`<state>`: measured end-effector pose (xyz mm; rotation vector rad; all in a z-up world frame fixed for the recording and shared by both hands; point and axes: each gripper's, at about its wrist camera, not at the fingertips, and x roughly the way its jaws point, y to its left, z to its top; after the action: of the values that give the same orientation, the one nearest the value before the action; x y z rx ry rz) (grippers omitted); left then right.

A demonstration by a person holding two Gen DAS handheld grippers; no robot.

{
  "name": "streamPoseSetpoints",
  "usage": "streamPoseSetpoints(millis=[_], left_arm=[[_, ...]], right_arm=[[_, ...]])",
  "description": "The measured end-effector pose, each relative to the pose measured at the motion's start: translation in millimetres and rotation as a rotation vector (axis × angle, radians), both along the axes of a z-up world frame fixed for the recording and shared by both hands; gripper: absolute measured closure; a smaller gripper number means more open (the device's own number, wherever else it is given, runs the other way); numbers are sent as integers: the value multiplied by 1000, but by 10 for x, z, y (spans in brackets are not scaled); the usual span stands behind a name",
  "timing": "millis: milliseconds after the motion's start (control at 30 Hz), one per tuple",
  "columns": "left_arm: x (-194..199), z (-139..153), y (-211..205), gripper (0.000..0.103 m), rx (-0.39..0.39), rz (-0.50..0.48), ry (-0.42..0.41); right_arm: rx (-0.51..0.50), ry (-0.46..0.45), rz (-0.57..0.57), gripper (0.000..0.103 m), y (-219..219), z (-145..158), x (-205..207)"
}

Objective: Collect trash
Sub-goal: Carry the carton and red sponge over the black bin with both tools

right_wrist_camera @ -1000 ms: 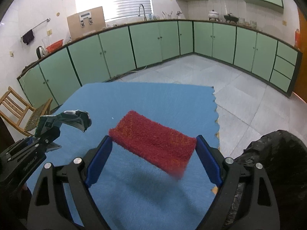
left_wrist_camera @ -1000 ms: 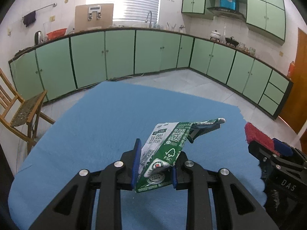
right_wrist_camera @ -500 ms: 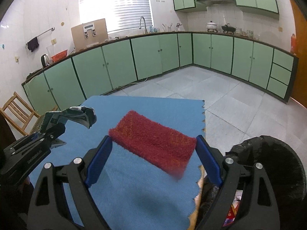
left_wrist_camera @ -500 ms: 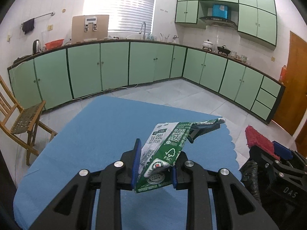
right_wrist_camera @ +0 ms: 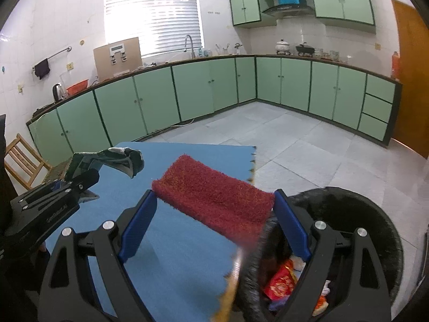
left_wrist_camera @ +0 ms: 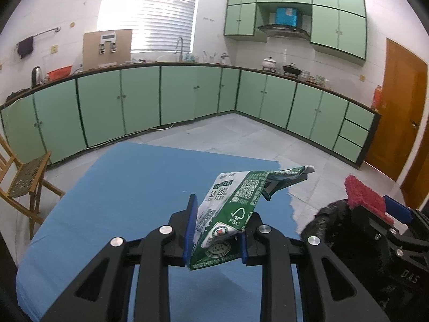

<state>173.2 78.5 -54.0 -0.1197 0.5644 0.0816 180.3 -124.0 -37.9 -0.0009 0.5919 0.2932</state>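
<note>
From the left wrist, my left gripper (left_wrist_camera: 214,230) has its jaws clamped on the flattened green carton (left_wrist_camera: 230,214), lifted off the blue table (left_wrist_camera: 128,187) for binning. From the right wrist, my right gripper (right_wrist_camera: 214,222) pinches the red scouring pad (right_wrist_camera: 214,201) by its ends, beside the black-lined trash bin (right_wrist_camera: 375,214).

The carton (left_wrist_camera: 230,214) is green and white with black print and a QR code. The cloth (right_wrist_camera: 214,196) is deep red. The mat (left_wrist_camera: 128,187) is plain blue. Cabinets (left_wrist_camera: 139,99) are mint green, dark-edged. The bin bag (right_wrist_camera: 362,209) is black.
</note>
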Motion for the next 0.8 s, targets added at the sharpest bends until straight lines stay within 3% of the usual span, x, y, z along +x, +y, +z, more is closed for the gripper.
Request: streamPoseSetpoints(millis=[467, 800], left_arm=[[-52, -53, -915, 77, 8, -180, 12], [89, -235, -1591, 77, 11, -311, 35]], right_arm=[[-22, -46, -188, 18, -1147, 95, -449], [-27, -43, -308, 18, -1819, -63, -546]])
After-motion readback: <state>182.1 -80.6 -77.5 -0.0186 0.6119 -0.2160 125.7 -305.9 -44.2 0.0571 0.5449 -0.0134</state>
